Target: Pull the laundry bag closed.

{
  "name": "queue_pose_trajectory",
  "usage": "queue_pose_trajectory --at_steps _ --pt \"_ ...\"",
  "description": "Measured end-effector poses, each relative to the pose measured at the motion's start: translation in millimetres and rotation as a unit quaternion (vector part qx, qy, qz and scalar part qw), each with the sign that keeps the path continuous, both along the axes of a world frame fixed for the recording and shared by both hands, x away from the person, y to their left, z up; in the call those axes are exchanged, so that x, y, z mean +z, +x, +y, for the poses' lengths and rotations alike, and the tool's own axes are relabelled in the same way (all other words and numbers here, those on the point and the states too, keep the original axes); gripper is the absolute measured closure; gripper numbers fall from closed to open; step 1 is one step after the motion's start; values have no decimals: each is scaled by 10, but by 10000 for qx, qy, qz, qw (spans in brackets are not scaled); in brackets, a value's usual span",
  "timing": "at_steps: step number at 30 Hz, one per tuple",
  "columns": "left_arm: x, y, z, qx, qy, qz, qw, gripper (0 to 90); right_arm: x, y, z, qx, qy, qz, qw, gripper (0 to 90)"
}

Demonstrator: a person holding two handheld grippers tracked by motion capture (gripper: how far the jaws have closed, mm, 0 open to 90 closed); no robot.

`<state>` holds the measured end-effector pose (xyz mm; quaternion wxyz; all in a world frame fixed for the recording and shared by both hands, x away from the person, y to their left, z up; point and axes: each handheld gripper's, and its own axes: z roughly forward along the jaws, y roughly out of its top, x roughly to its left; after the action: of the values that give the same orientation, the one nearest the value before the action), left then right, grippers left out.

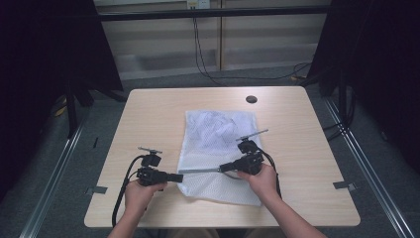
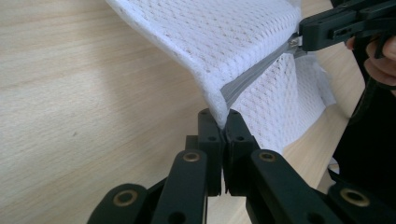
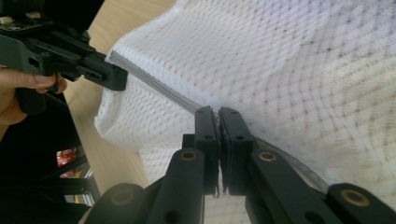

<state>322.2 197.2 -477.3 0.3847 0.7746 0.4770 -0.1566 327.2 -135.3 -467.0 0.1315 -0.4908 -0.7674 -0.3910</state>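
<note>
White mesh laundry bag (image 1: 216, 156) on the middle of the wooden table (image 1: 148, 114), netted weave with a grey zipper (image 1: 198, 170) stretched taut along its near-left part, pale crumpled cloth showing through the far half. Left gripper (image 1: 179, 177) clamped on the bag's corner at the zipper's end (image 2: 223, 109), jaws pressed together on the fabric; right gripper (image 1: 224, 167) clamped at the zipper's other end (image 3: 218, 116), jaws closed, the pull itself hidden between them. Contents blurred behind the mesh, hard to identify.
</note>
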Motion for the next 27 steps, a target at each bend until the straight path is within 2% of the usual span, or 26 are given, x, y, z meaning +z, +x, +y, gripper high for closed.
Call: queue_pose_trajectory --at_steps 2,3,4,7,9,10,11,12,14,15,19,20,27 --pt "4 -9 -5 57 10 -4 10000 882 1 -2 -12 -37 45 44 10000 869" --pt "1 -3 4 5 -2 0 10000 883 0 -2 -20 -32 18 20 10000 870" --pt "4 -12 -9 91 -22 17 10000 883 -3 0 -28 -15 51 12 10000 869" --pt "6 3 33 -37 69 -30 10000 883 -5 -3 -47 -47 -44 -5 10000 869" --pt "8 -7 45 117 -36 23 9999 883 -15 1 -85 -79 -58 12 10000 869" --pt "3 0 65 42 33 -39 10000 882 -17 1 -100 -98 -17 35 9999 869" --pt "6 -8 60 54 -44 67 10000 882 -18 0 -114 -96 24 60 9999 870" --pt "4 -15 49 100 -15 45 9999 882 -15 -3 -122 -95 -12 28 10000 869" --pt "2 -1 62 -13 35 -18 10000 882 -11 -5 -126 -94 -23 21 10000 869" --pt "6 -9 46 71 6 8 10000 882 -11 -5 -127 -91 -20 24 10000 869" --pt "5 -5 56 2 45 -18 10000 882 -14 -5 -128 -81 -22 22 10000 869" --pt "6 -9 48 64 21 -4 10000 882 -14 -6 -128 -77 -22 22 10000 869" --pt "11 -14 42 86 15 0 10000 882 -9 -14 -141 -76 10 12 10000 869"
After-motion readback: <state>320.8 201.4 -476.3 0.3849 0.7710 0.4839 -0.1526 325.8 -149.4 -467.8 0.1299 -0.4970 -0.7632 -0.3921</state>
